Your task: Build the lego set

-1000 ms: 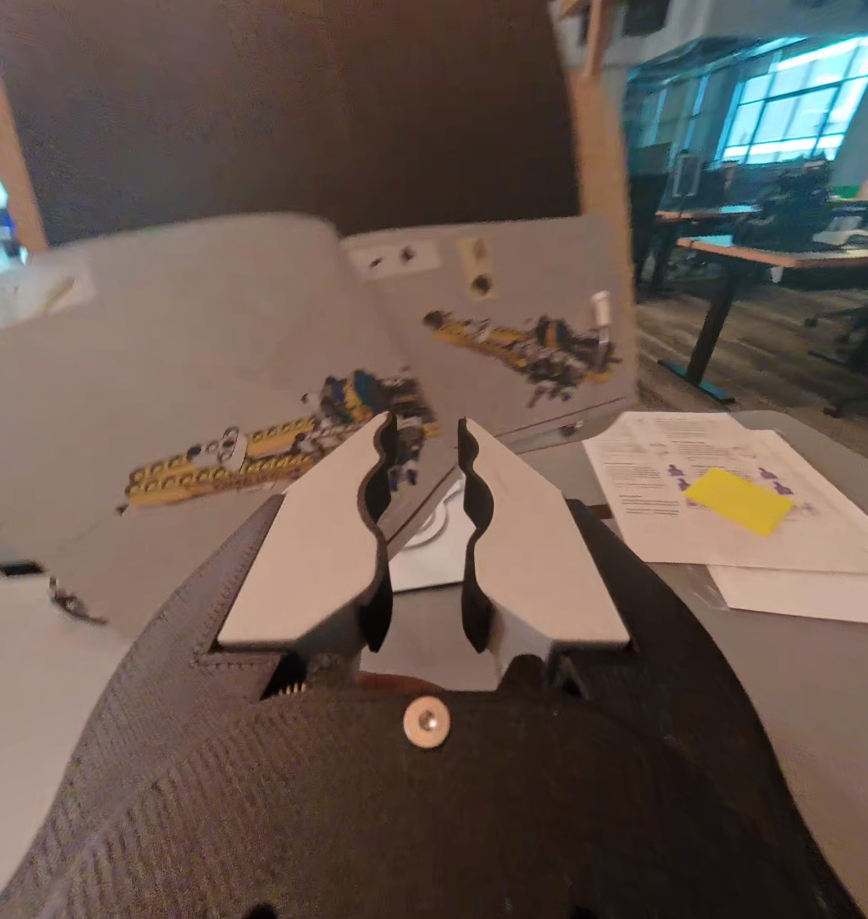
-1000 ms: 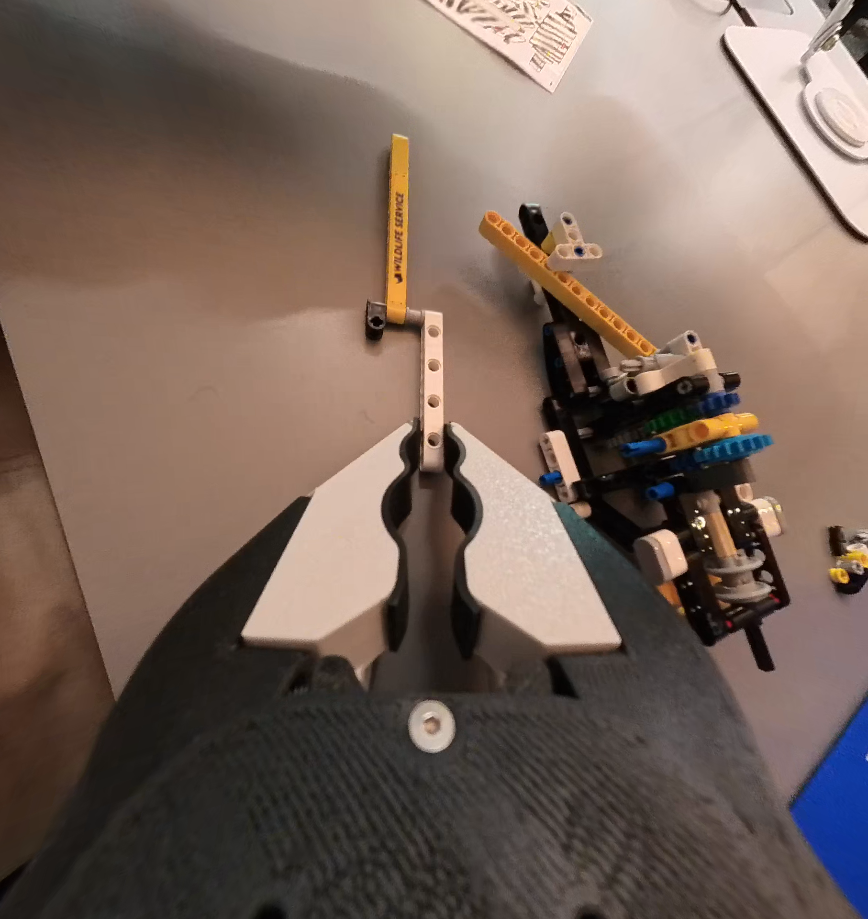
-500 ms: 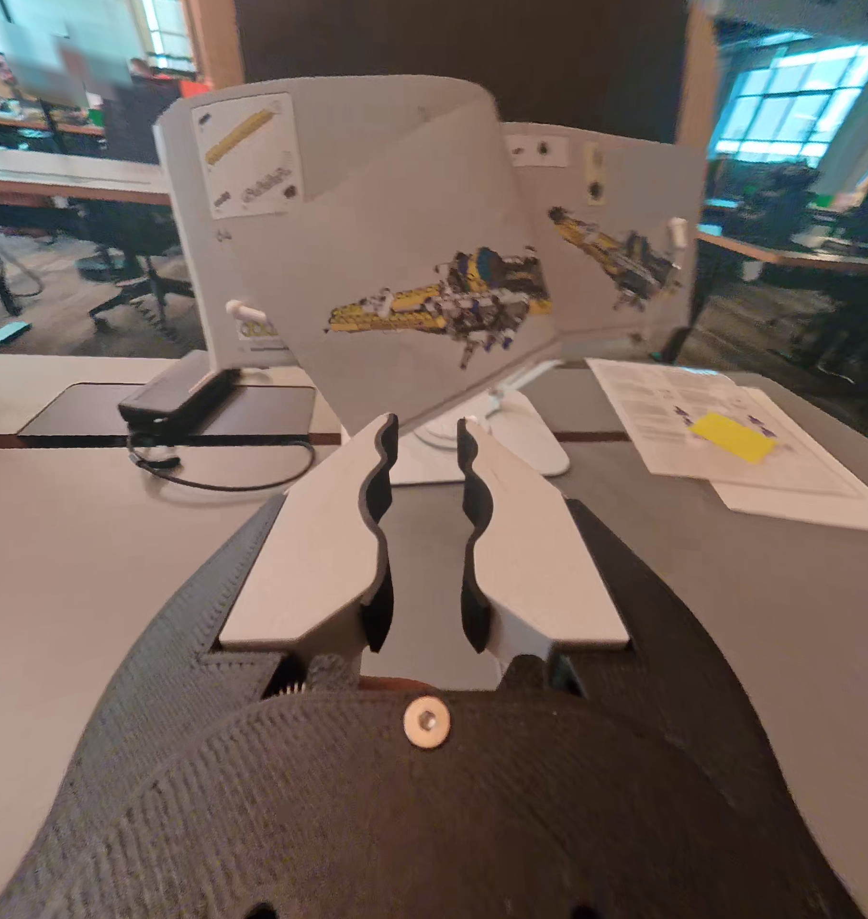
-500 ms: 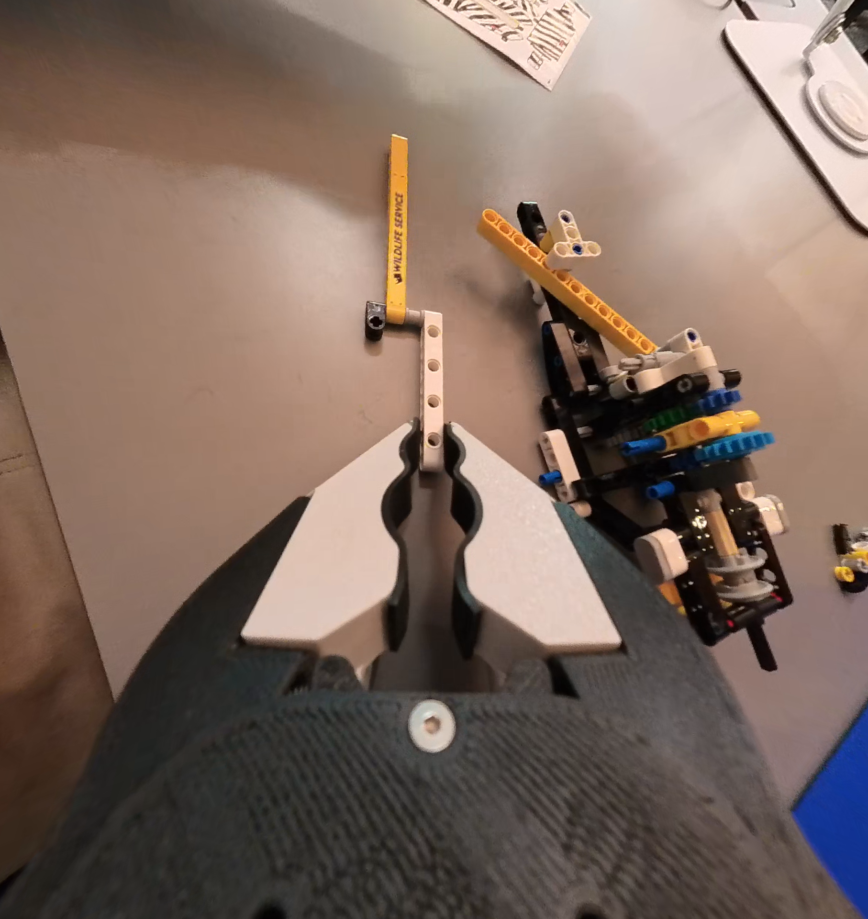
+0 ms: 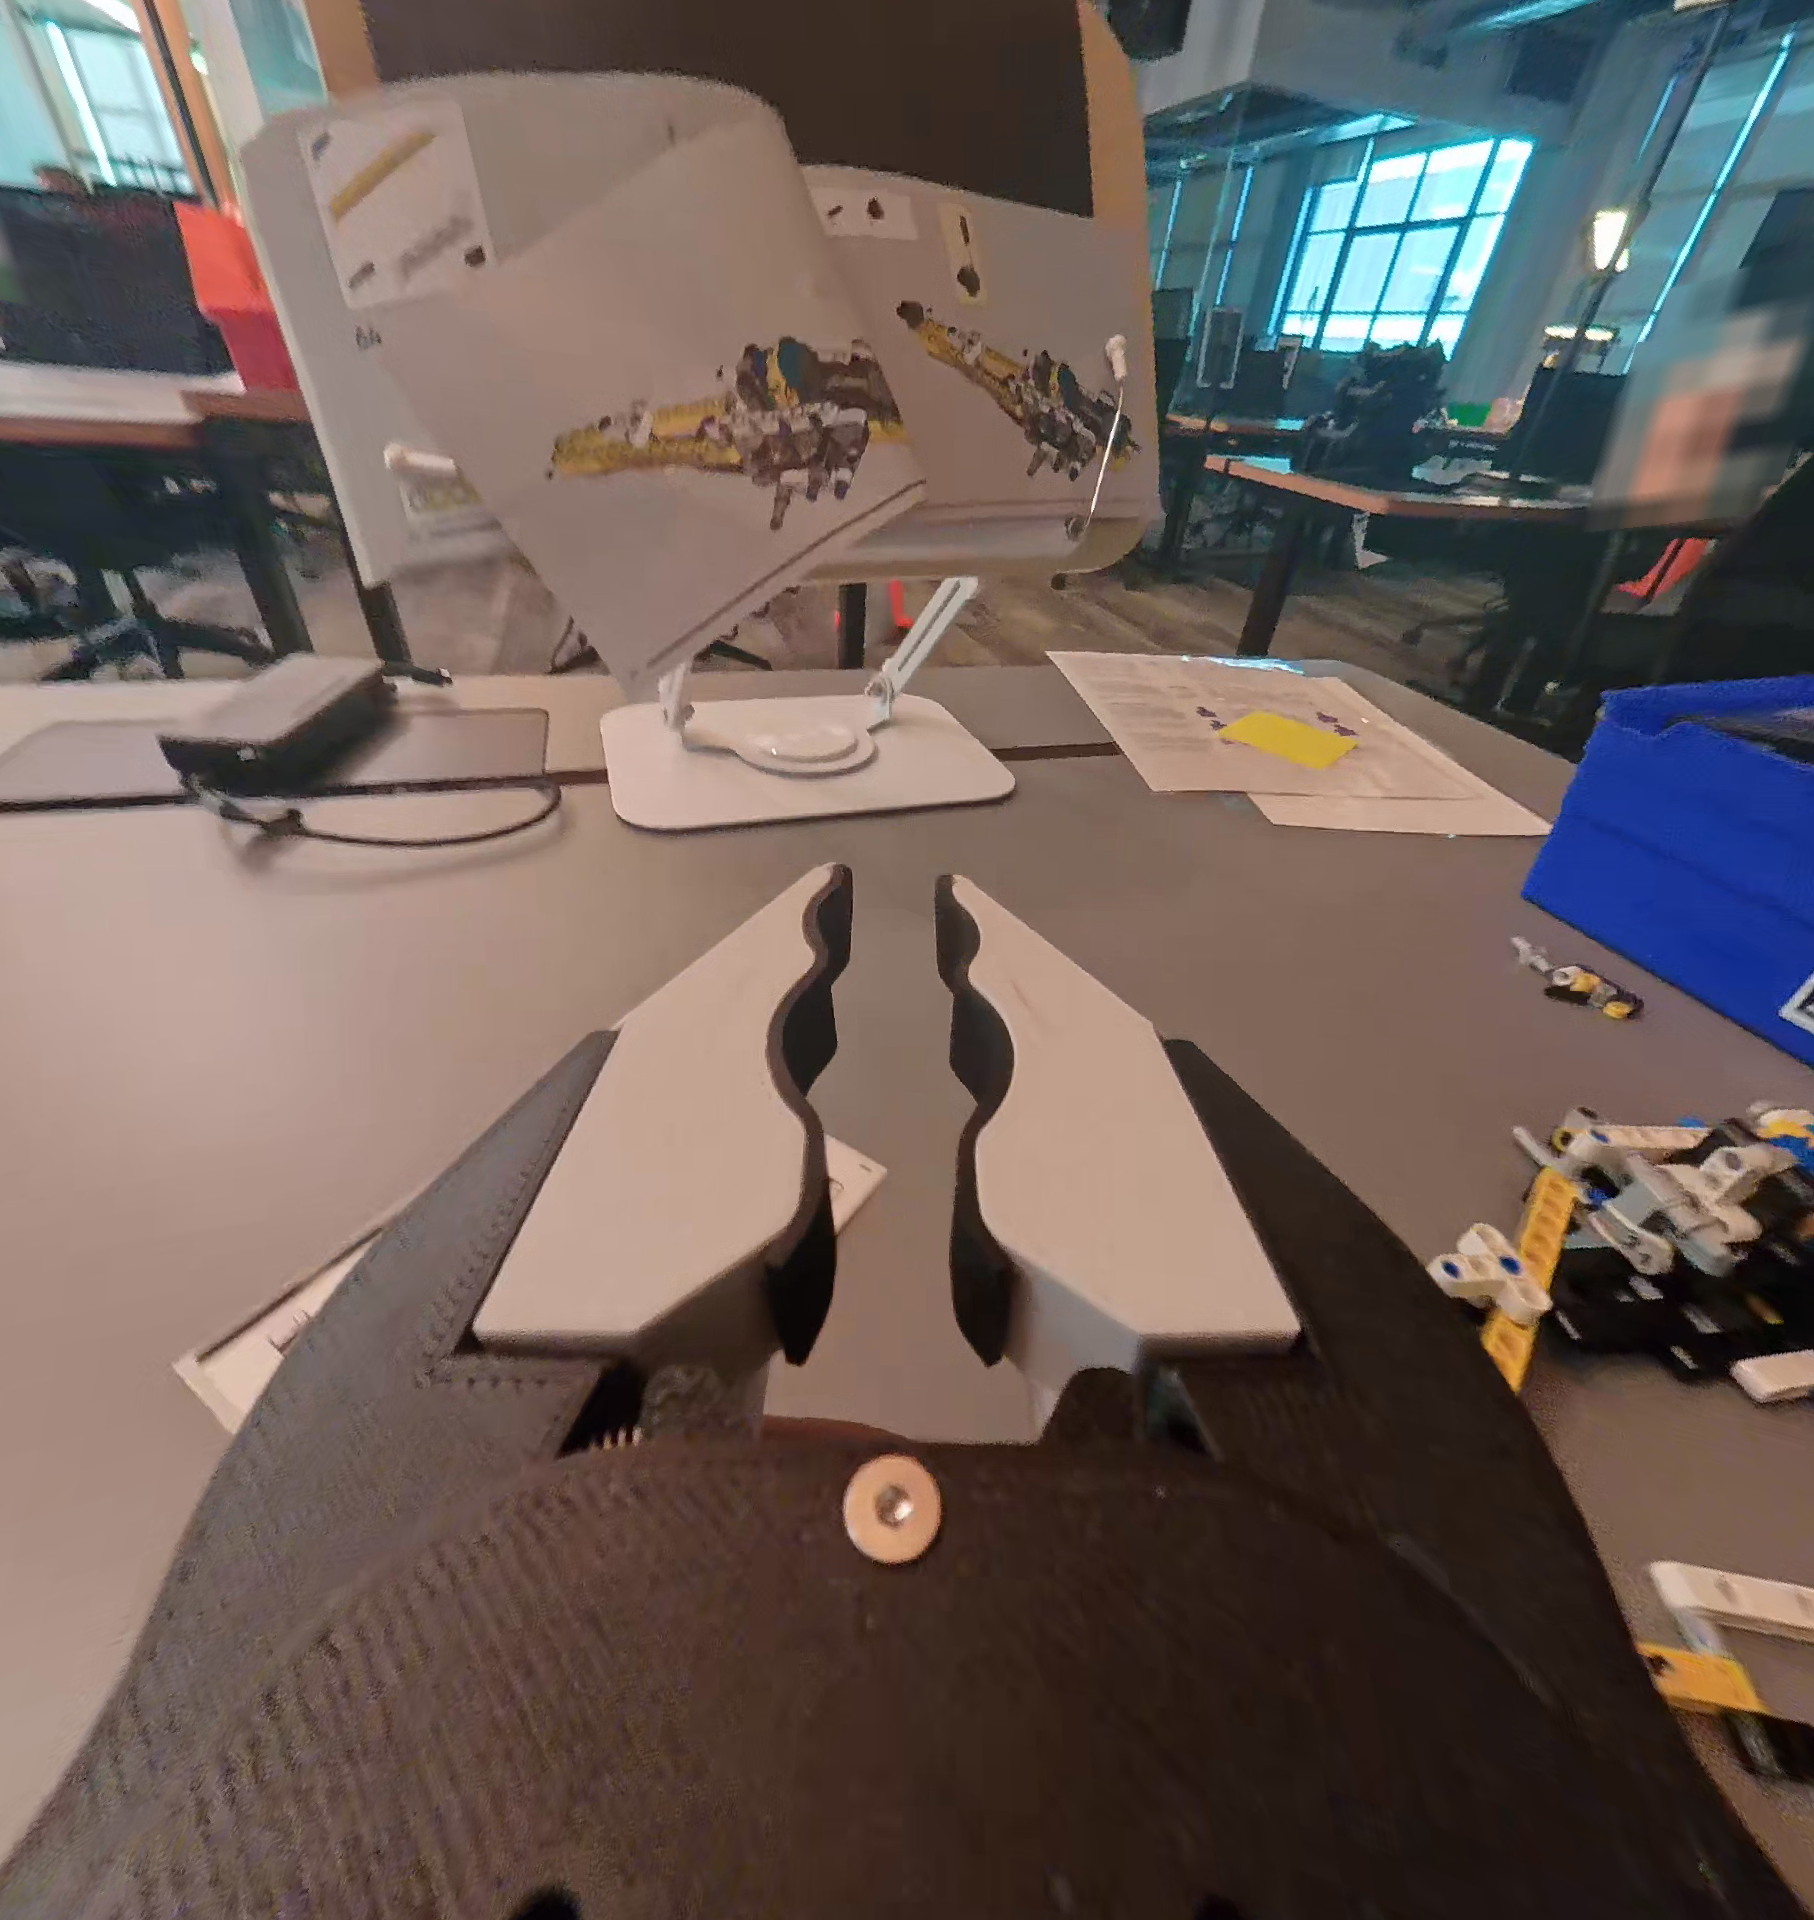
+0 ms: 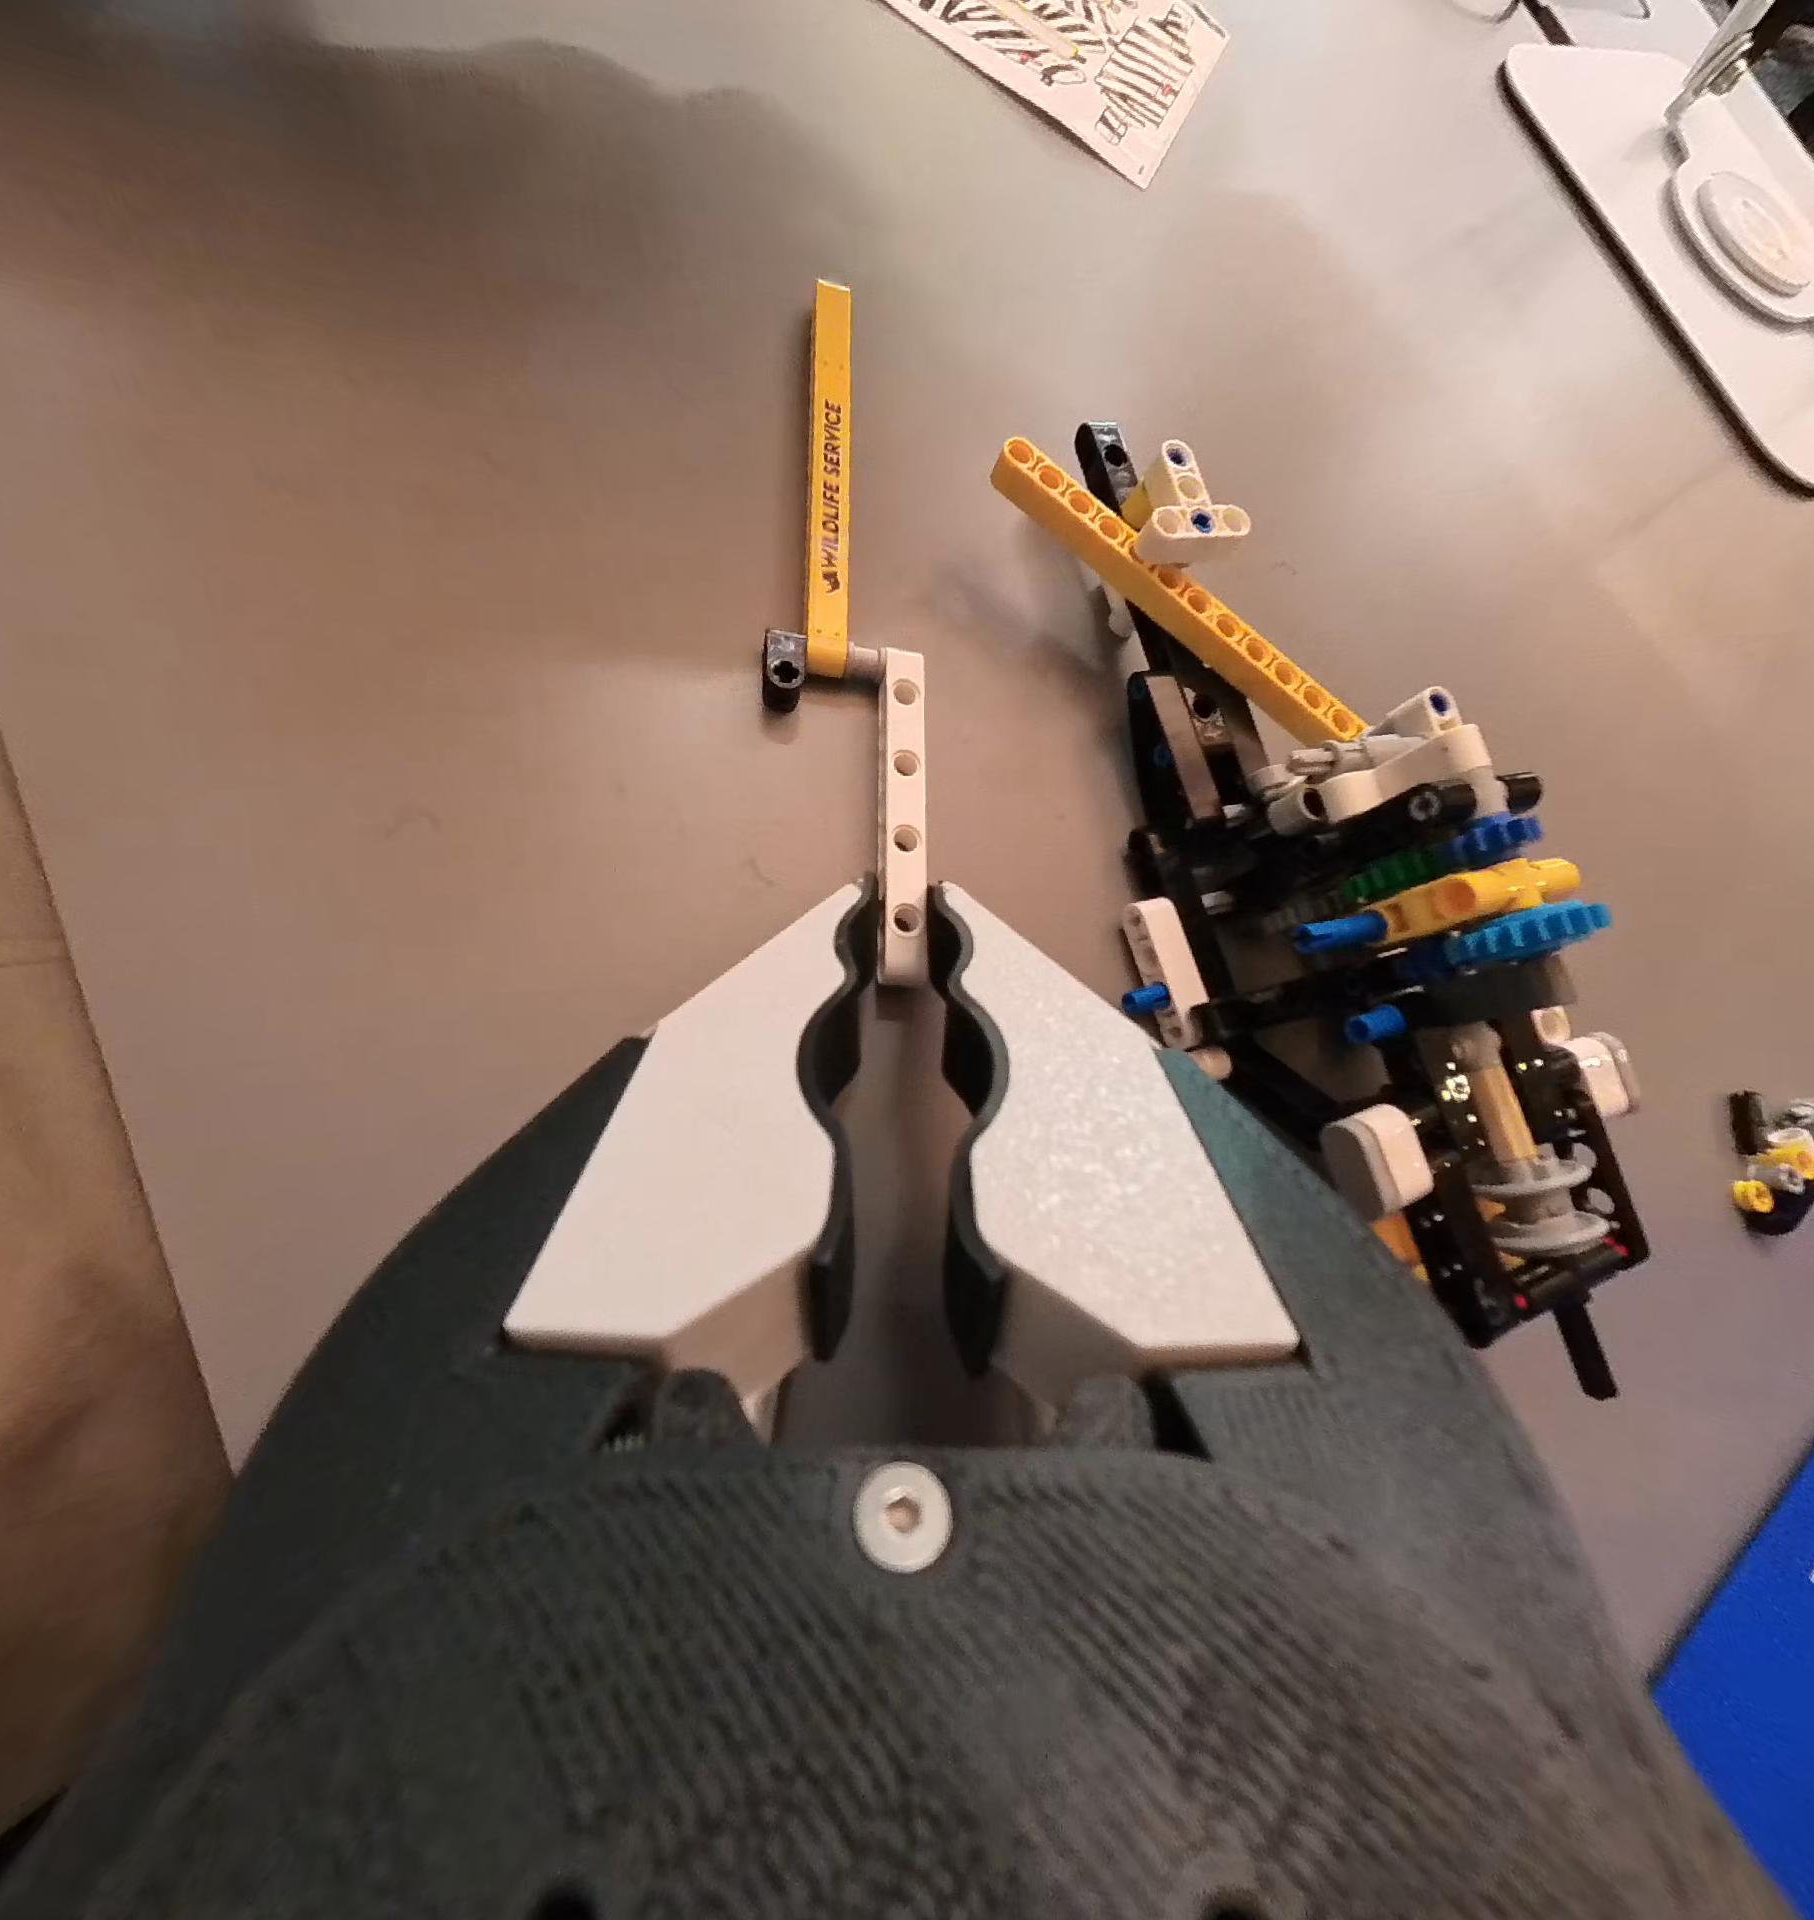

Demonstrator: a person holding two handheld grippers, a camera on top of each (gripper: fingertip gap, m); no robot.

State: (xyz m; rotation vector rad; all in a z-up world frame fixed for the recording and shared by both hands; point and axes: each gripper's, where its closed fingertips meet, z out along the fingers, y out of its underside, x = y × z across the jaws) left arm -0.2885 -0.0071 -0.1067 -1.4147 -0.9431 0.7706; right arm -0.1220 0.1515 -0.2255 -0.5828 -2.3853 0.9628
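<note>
My right gripper [image 6: 903,899] is shut on the near end of a white beam [image 6: 903,790] with several holes. A grey pin joins its far end to a yellow beam [image 6: 828,473] and a small black connector [image 6: 781,681]. The half-built Lego model [image 6: 1402,894], with a long yellow beam, gears and black frame, lies on the grey table to the right. My left gripper [image 5: 890,894] is open and empty above the table; the model [image 5: 1692,1236] lies to its right, and the white and yellow beam piece [image 5: 1734,1631] at the lower right.
An open instruction booklet [image 5: 726,343] stands on a white stand [image 5: 809,758] at the back. A blue bin [image 5: 1713,831] sits at the right, with a small minifigure [image 6: 1781,1174] near it. Paper sheets [image 5: 1287,738], a sticker sheet [image 6: 1079,62] and a black device with cable [image 5: 279,717] lie around.
The left gripper has pulled back and lowered from the booklet, so the stand, table and model now show. The right gripper holds the white beam still.
</note>
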